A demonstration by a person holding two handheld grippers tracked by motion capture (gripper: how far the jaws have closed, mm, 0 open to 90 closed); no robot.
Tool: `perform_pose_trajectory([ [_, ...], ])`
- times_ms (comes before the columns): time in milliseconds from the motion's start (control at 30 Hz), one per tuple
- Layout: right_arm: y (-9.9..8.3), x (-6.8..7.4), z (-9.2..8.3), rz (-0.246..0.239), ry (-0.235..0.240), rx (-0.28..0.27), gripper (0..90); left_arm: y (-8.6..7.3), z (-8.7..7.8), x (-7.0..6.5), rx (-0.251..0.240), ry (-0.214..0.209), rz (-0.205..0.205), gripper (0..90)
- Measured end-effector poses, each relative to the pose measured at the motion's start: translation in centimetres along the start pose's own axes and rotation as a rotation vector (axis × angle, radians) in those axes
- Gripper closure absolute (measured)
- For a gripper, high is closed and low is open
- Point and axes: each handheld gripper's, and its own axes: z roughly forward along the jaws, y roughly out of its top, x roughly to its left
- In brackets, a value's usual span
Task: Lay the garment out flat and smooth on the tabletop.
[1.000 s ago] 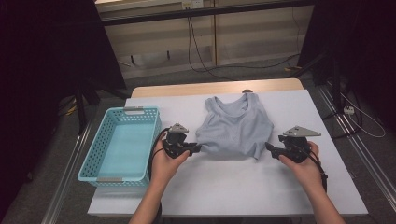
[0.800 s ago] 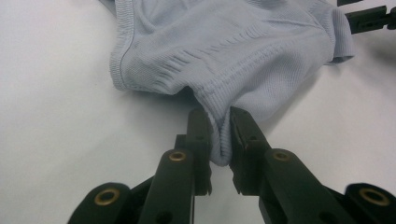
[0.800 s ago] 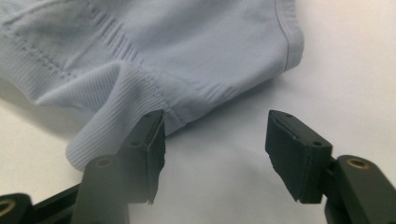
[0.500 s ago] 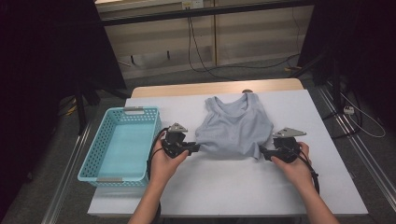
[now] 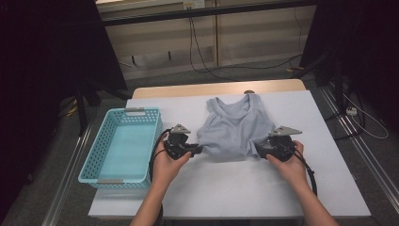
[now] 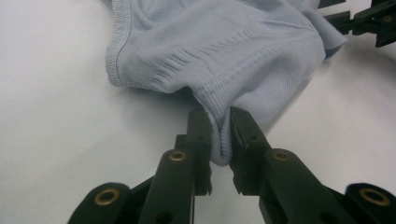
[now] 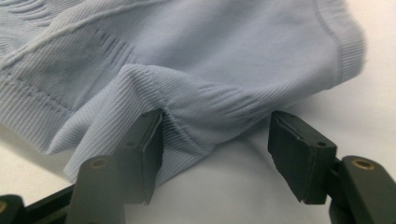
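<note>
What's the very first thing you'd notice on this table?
A pale blue tank top lies spread in the middle of the white table, with a gripper at each bottom corner. The left gripper is pinching the hem, while the right gripper is open around the other corner. A turquoise basket sits empty at the table's left edge.

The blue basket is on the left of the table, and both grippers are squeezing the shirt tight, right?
Not quite. Only the left gripper is shut on the shirt. In the right gripper view, the right gripper is open, fabric lying between its jaws. The blue basket is on the left.
</note>
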Motion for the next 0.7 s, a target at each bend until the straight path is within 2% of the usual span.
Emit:
perform_pose_trajectory([
  [100,0.0,0.2,0.4,-0.014,-0.007,-0.003,36.6,0.0,0.1,0.1,0.008,-0.011,0.001,79.5],
  [200,0.2,0.1,0.9,-0.006,0.000,0.007,36.8,-0.2,0.2,0.2,0.004,-0.010,-0.003,79.5],
  [233,0.3,0.2,1.0,-0.001,0.004,0.010,39.1,-0.3,0.2,0.3,0.007,-0.012,-0.005,79.5],
  [267,0.5,0.2,1.2,0.007,0.035,0.012,48.7,-0.4,0.3,0.4,0.006,-0.015,-0.007,79.5],
  [300,0.6,0.3,1.3,0.017,0.056,0.016,53.8,-0.4,0.3,0.5,0.007,-0.015,-0.014,79.5],
  [467,0.7,0.6,1.3,0.009,0.091,0.011,73.7,-0.7,0.0,0.6,0.000,-0.026,-0.021,79.5],
  [700,1.1,-0.2,-0.1,0.061,0.134,-0.022,78.3,-0.8,-1.1,1.2,-0.034,-0.013,-0.030,79.6],
])
